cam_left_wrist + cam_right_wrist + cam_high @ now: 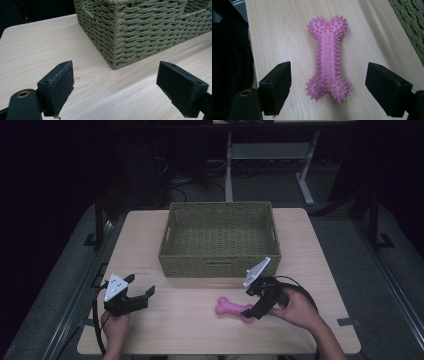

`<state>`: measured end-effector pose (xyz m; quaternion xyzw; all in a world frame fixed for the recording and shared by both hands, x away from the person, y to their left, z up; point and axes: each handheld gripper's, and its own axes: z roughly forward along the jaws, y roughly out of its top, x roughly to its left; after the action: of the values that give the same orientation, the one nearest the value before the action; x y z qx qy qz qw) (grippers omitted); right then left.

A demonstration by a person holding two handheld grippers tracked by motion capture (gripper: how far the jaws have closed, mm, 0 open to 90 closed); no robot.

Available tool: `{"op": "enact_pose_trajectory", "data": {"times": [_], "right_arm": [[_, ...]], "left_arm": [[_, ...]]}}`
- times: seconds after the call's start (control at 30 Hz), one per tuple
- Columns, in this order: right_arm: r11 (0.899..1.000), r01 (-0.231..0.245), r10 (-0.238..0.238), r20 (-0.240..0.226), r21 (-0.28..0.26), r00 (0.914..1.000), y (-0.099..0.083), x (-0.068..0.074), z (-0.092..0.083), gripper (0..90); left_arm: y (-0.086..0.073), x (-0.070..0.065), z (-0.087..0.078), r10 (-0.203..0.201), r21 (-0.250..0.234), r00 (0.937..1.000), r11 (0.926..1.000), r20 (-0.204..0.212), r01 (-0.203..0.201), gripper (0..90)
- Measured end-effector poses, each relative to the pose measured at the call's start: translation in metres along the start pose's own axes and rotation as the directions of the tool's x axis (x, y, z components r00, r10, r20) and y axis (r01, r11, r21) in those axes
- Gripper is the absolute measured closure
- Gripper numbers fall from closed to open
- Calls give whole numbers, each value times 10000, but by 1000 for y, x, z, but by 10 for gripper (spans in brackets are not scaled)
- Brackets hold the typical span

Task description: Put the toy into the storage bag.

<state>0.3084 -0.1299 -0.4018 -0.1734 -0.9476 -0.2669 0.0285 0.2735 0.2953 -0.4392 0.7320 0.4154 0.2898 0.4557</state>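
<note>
A pink spiked bone toy (233,308) is lying flat on the table (310,245), toward its near edge and a little right of the middle, well short of the woven basket (218,239) that is sitting against the far edge. The right gripper (253,310) is hovering at the toy's right end, jaws spread wide — in the right gripper view the bone toy (327,59) is lying lengthwise between them, touching neither. The left gripper (140,295) is resting near the near-left corner, jaws also apart, pointing at the basket's corner (113,50) — bare tabletop all around it.
</note>
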Motion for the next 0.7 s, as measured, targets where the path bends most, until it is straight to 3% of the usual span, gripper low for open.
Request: {"op": "enact_pose_trajectory", "data": {"times": [0.3, 0.7], "right_arm": [[9989, 364, -364, -4, 307, 9993, 11, 0, 10, 207], [9939, 424, -428, 17, 1016, 9991, 19, 0, 29, 230]], "left_arm": [[0, 0, 1, -30, 40, 10000, 10000, -37, 30, 138], [0, 0, 0, -50, -64, 10000, 10000, -6, 50, 138]]}}
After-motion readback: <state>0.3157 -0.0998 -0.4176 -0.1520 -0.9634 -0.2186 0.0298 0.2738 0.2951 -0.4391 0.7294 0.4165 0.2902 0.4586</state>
